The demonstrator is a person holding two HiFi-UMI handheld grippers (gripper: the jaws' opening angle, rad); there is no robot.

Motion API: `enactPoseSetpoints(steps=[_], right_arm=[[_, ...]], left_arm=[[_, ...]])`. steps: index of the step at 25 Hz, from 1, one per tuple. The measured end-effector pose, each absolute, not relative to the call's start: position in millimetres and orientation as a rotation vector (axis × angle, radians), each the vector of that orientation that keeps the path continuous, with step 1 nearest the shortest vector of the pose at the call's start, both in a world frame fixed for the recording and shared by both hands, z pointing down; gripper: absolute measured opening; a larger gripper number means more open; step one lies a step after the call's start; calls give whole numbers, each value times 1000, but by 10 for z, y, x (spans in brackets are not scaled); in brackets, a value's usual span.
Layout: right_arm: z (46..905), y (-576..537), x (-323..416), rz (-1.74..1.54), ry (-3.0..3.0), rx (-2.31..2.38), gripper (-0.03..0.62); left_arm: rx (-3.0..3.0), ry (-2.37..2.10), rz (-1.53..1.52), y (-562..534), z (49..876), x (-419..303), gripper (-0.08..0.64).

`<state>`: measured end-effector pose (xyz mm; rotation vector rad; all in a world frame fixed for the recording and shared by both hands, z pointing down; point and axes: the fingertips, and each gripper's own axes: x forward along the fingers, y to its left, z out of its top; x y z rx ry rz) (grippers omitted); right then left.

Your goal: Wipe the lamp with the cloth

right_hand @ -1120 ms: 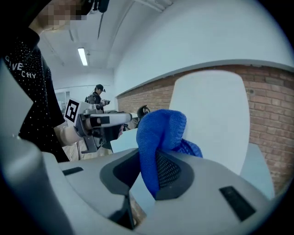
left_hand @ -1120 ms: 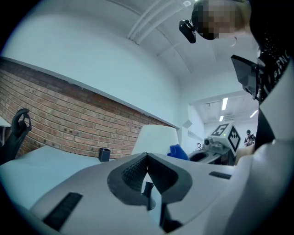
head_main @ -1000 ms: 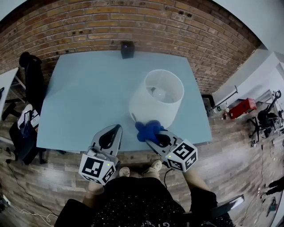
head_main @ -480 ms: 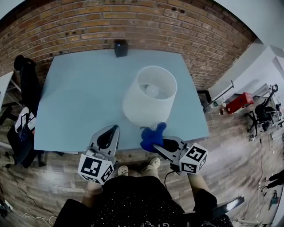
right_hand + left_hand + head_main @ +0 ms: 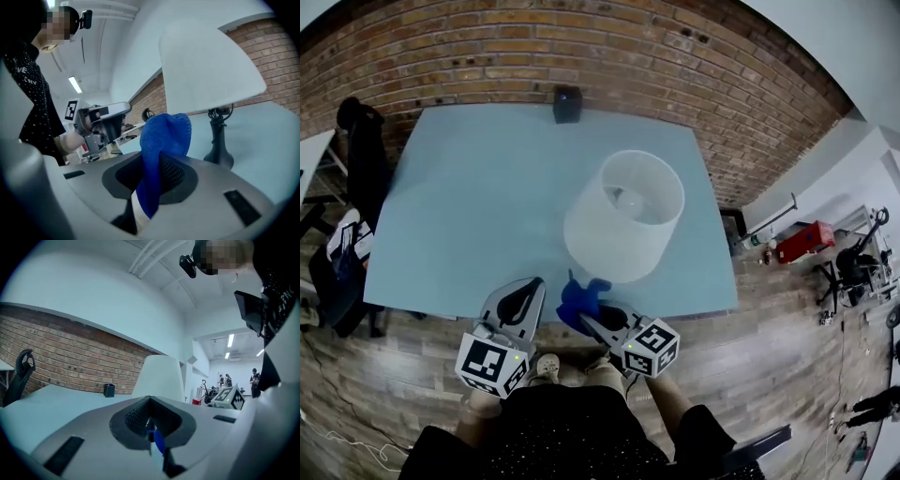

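Observation:
A lamp with a white shade (image 5: 624, 217) stands on the pale blue table (image 5: 478, 197), right of the middle. The right gripper (image 5: 584, 314) is shut on a blue cloth (image 5: 580, 297) at the table's front edge, just left of and below the shade and not touching it. In the right gripper view the blue cloth (image 5: 161, 154) bunches up out of the jaws, with the shade (image 5: 211, 70) and the dark lamp base (image 5: 219, 151) close behind. The left gripper (image 5: 517, 296) hovers shut over the front edge, holding nothing. Its own view shows the shade (image 5: 160, 378) ahead.
A small black box (image 5: 567, 103) sits at the table's far edge against the brick wall (image 5: 581, 47). A dark chair (image 5: 354, 141) stands to the left of the table. A red object (image 5: 794, 241) and other gear lie on the wooden floor to the right.
The right gripper has carried the cloth off the shade's lower front edge, leftward and towards the person. The left gripper has stayed near the front edge.

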<state>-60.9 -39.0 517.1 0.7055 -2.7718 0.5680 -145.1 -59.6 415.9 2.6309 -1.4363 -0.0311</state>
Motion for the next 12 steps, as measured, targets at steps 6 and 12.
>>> enactPoseSetpoints(steps=[6, 12], right_arm=[[5416, -997, -785, 209, -2644, 1167, 80], [5290, -1417, -716, -210, -2473, 1401, 80]], left_arm=[[2530, -1530, -12, -674, 4453, -1821, 8], [2452, -1576, -39, -738, 4673, -2069, 9]])
